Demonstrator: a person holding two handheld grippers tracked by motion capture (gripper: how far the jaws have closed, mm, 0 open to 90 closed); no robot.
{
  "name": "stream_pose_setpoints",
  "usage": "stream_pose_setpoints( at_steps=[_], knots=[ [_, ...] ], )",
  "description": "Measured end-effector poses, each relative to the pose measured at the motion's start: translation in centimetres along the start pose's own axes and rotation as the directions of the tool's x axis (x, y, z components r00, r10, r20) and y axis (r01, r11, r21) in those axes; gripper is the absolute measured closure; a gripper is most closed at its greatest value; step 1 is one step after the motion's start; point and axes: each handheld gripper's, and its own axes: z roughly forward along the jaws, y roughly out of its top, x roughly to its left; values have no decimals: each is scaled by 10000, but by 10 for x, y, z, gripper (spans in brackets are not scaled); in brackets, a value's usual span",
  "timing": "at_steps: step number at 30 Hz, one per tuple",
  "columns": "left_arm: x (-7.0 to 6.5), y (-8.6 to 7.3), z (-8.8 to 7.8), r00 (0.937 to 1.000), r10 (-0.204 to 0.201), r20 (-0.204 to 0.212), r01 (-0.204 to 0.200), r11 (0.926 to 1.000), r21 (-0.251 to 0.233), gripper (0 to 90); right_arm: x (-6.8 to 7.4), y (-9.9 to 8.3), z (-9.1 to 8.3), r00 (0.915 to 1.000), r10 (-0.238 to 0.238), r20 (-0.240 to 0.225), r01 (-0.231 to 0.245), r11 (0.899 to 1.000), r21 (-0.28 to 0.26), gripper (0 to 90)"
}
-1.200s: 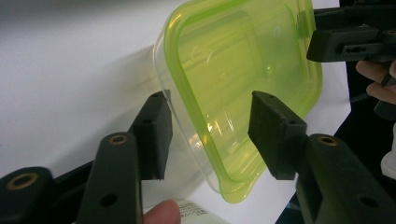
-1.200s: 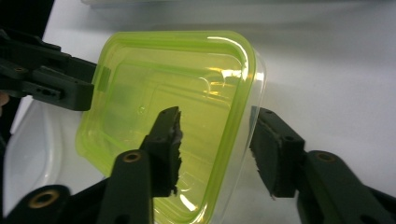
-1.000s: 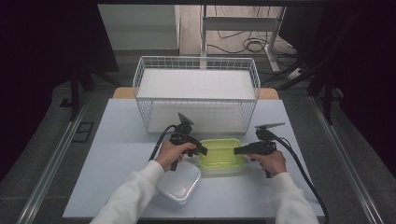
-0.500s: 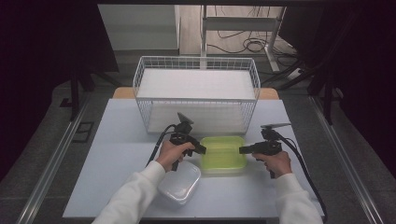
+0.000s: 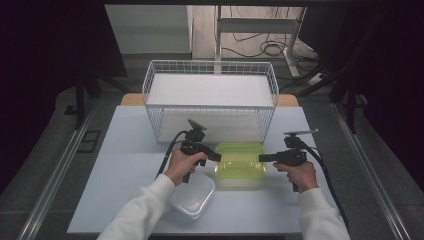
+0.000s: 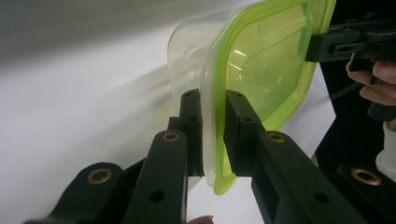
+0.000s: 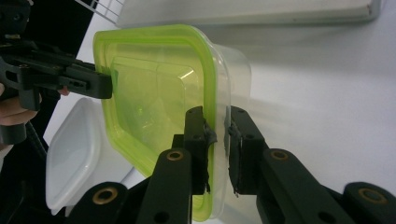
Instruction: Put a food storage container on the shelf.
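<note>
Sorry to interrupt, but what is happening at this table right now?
A person is gripping a green-lidded container from both ends: the left gripper and the right gripper are each shut on its rim. A white tub sits near the left forearm, and a wire basket stands behind.

Green lid (image 6: 261, 79) cut off at top edge; far table blurred.

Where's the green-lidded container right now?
In the high view the green-lidded container sits mid-table between the left gripper and right gripper, each clamped on a rim, just in front of the wire basket.
</note>
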Motion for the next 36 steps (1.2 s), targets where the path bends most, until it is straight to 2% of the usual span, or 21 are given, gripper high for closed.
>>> stream_pose_setpoints(
  at_steps=[2,5,10,15,18,20,25,28,34,36],
  knots=[
    [-3,-1,-5,9999,102,43,-101,9998,-184,788,5,1,-3,9999,-157,6,157,9998,-88,786],
    [-8,-2,-16,9989,466,-18,-466,9977,-484,788,14,2,-9,9990,-441,-19,441,9984,-348,786],
    [-15,-4,-31,9973,735,-39,-736,9941,-796,789,30,4,-17,9965,-830,60,833,9942,-678,786],
    [-21,-7,-48,9928,1198,-68,-1197,9850,-1245,790,45,6,-24,9917,-1279,99,1283,9870,-969,785],
    [-24,-8,-58,9916,1291,46,-1268,9795,-1565,790,56,8,-28,9883,-1522,92,1523,9821,-1109,784],
    [-27,-10,-66,9901,1402,67,-1367,9744,-1785,790,61,9,-30,9862,-1656,80,1654,9793,-1170,784],
    [-36,-13,-90,9824,1850,-265,-1860,9542,-2345,787,77,13,-32,9779,-2091,81,2084,9691,-1317,784],
    [-40,-14,-103,9786,2014,-418,-2054,9458,-2515,784,86,15,-31,9735,-2288,-12,2261,9628,-1481,783],
    [-48,-15,-121,9684,2364,-794,-2493,9250,-2867,784,101,19,-33,9624,-2716,-87,2642,9428,-2034,785],
    [-50,-16,-125,9638,2517,-875,-2665,9155,-3013,784,104,21,-35,9600,-2797,-111,2708,9379,-2171,785]
  ],
)
